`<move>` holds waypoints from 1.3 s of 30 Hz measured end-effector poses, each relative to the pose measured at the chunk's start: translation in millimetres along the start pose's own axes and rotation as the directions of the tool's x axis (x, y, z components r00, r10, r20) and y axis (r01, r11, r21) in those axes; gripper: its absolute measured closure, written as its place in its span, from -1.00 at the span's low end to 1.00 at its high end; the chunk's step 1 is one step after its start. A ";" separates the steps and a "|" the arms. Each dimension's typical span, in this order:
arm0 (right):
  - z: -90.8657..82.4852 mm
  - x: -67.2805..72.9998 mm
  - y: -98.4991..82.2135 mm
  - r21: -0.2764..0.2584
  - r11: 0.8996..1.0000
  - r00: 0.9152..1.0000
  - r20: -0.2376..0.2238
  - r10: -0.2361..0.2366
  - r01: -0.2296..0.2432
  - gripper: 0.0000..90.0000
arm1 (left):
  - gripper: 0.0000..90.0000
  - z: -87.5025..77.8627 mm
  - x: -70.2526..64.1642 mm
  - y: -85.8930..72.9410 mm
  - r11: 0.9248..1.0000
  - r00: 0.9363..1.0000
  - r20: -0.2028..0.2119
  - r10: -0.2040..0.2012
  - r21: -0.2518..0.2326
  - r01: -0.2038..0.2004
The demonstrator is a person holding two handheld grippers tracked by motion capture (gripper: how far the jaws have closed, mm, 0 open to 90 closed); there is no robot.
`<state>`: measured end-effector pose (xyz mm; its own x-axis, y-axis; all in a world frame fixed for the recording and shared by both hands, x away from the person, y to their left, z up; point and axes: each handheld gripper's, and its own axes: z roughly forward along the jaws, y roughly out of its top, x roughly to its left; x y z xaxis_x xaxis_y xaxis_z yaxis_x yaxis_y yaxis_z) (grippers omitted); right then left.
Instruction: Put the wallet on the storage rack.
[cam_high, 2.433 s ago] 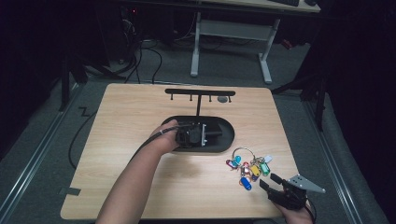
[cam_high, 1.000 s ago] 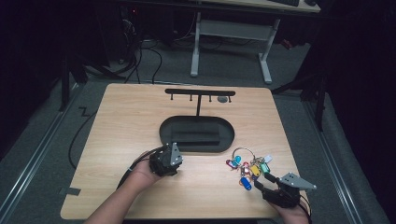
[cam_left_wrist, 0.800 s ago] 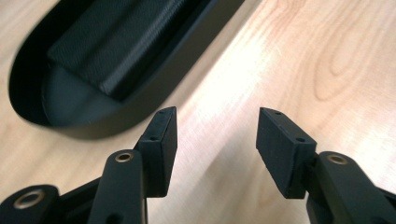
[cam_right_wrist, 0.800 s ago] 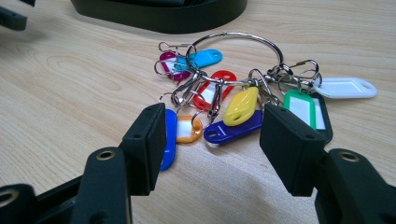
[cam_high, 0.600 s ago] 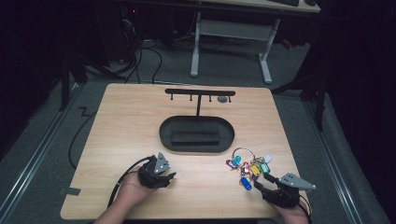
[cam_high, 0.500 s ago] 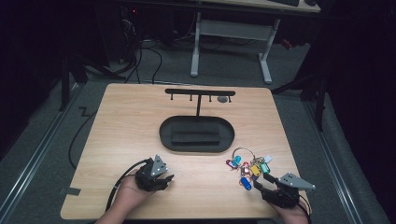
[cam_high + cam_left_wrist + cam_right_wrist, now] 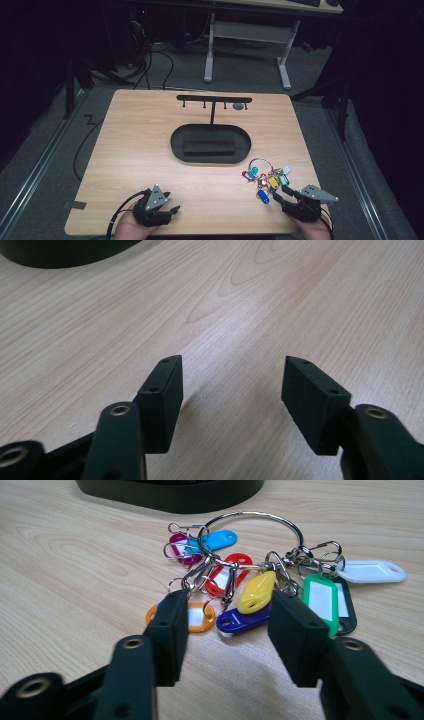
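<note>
A: Where is the bunch of key tags (image 7: 265,179)?

B: It lies flat on the wooden bench (image 7: 145,145), just off the right end of the black oval tray (image 7: 210,143), toward the person. A big metal ring (image 7: 250,535) gathers the tags, which fan out from it: blue, purple, red, yellow, orange, green, white and a darker one.

A: And the right tool (image 7: 276,198)?

B: Just on the near side of the bunch, pointing at it. In the right gripper view the jaws stand at a middling width and have just been closing. The orange tag (image 7: 192,617) sits by the tip of the left jaw, the yellow tag (image 7: 257,592) and dark blue tag (image 7: 240,619) show in the gap ahead of the tips, and the green tag (image 7: 320,600) is by the right jaw. The pads press on nothing.

A: The left tool (image 7: 172,210)?

B: Near the bench's front edge, well apart from the tray on its near left side. Its jaws are wide and have just been opening; the left gripper view shows bare wood between them.

A: Anything else by the tray?

B: A black T-shaped hook stand (image 7: 214,99) rises from its far side, with a small grey thing hanging near the right end of the bar.
</note>
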<state>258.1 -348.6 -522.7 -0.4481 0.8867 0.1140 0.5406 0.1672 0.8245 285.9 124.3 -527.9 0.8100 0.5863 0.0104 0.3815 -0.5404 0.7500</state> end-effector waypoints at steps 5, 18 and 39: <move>-0.7 3.4 0.7 0.003 1.000 1.000 0.010 -0.017 0.017 0.27 | -0.18 -1.3 1.3 0.4 1.000 1.000 0.012 0.012 -0.016 -0.012; 10.5 15.7 27.0 0.058 0.996 0.996 0.043 -0.073 0.070 0.49 | -0.24 -21.0 17.6 -4.3 0.994 0.998 0.049 -0.024 -0.109 0.029; 58.6 9.1 99.1 0.560 0.738 0.911 -0.077 -0.405 0.376 0.67 | -0.20 -16.4 8.9 -13.9 0.994 0.989 0.131 0.068 -0.096 -0.056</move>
<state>349.3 -298.8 -472.4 -0.6822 0.7068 -0.1872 0.6297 0.6981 0.3407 280.5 147.0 -527.3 0.8855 0.4639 -0.0257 0.2915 -0.5117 0.8082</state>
